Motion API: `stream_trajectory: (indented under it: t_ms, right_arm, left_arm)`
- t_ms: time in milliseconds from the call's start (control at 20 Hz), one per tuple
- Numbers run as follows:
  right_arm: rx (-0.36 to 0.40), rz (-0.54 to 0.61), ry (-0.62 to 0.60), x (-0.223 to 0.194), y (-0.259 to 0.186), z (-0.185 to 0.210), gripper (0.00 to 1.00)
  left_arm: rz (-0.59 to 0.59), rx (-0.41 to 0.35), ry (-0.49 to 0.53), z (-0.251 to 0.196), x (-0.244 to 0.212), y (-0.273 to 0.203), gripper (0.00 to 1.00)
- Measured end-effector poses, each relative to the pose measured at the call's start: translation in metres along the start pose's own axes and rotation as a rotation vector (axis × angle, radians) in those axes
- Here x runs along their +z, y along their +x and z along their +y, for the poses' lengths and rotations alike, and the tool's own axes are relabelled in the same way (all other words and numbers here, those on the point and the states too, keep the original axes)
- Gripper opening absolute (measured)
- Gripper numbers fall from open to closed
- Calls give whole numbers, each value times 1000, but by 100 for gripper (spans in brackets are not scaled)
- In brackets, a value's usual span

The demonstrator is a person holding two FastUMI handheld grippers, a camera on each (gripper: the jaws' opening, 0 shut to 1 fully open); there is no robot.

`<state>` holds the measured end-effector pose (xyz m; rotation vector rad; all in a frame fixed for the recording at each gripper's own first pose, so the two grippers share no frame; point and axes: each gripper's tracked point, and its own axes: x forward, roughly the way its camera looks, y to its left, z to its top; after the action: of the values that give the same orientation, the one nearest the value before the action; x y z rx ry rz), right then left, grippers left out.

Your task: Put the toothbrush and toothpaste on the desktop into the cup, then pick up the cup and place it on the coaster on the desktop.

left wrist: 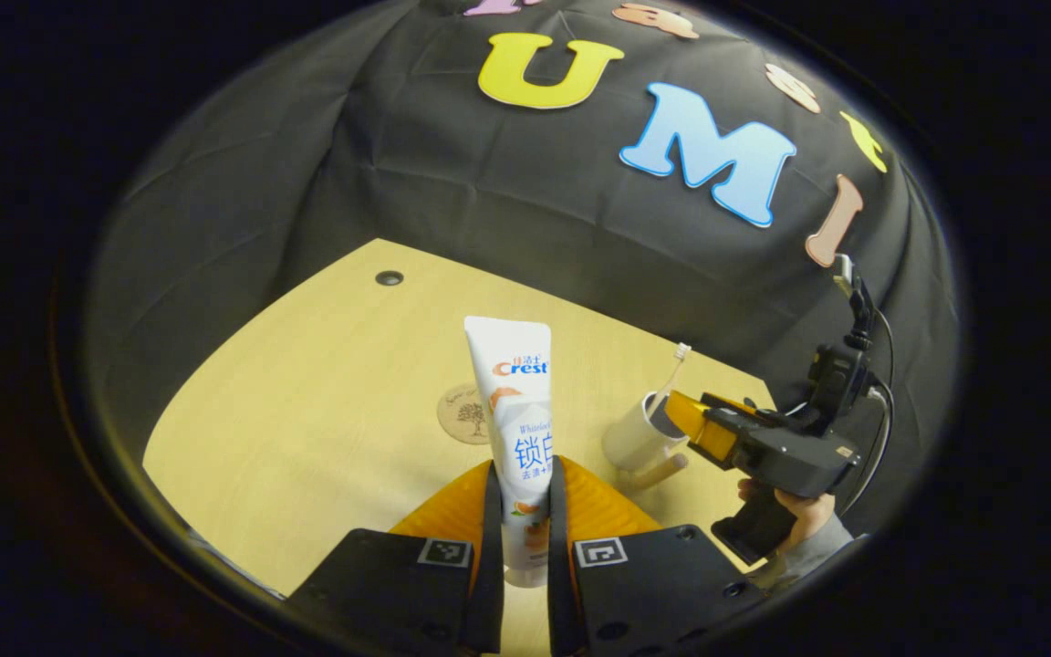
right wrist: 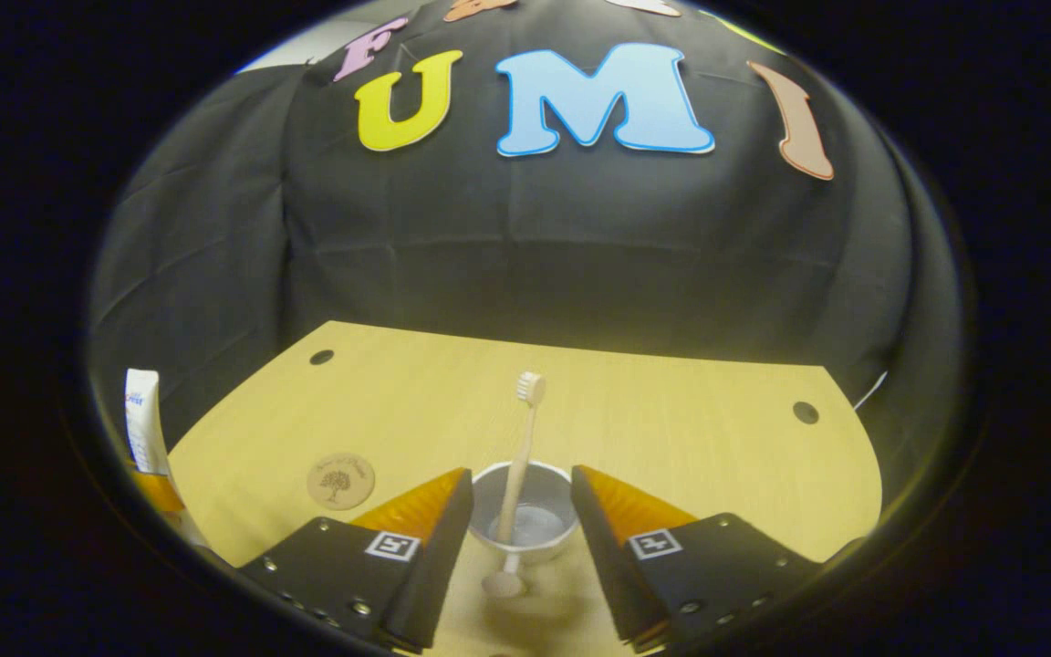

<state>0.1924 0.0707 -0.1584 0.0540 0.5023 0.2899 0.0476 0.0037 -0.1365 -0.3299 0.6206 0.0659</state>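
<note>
My left gripper (left wrist: 522,476) is shut on a white toothpaste tube (left wrist: 518,401), which stands upright above the wooden desktop (left wrist: 306,411). The tube (right wrist: 144,420) also appears at the left edge of the right gripper view. A white cup (right wrist: 544,527) stands between the fingers of my open right gripper (right wrist: 522,474), one finger on each side of it. A pale toothbrush (right wrist: 520,456) stands in the cup, bristles up. The cup's wooden handle (right wrist: 503,584) points back toward the camera. In the left gripper view the cup (left wrist: 630,438) sits to the right, with the right gripper (left wrist: 682,418) at it.
A round wooden coaster (left wrist: 463,413) with a tree print lies flat behind the tube, left of the cup; the coaster (right wrist: 340,481) is bare. A hand (left wrist: 799,513) holds the right gripper. Small dark holes (right wrist: 805,412) mark the desktop's far corners. Black cloth walls the back.
</note>
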Motion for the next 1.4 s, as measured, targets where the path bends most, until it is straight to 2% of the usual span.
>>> stream_trajectory:
  t_ms: [100,150,400,700,900,1100,1400]
  right_arm:
    - [-17,-5,10,-1,-9,-8,82]
    - [-28,-8,17,-3,-14,-13,84]
    - [-67,-4,84,-8,-45,-38,83]
    - [-88,36,158,-29,-92,-59,83]
    - [-140,66,157,-51,-116,-78,83]
    - [-155,117,196,-75,-131,-88,83]
    - [-159,144,231,-88,-144,-102,84]
  left_arm:
    - [-5,-11,7,-3,2,2,25]
    - [-9,-16,10,-6,4,3,27]
    - [-28,-67,40,-24,12,16,29]
    - [-61,-167,41,-61,26,41,27]
    - [-134,-228,42,-89,46,53,27]
    - [-195,-297,17,-117,63,64,27]
    - [-278,-355,-26,-154,79,84,27]
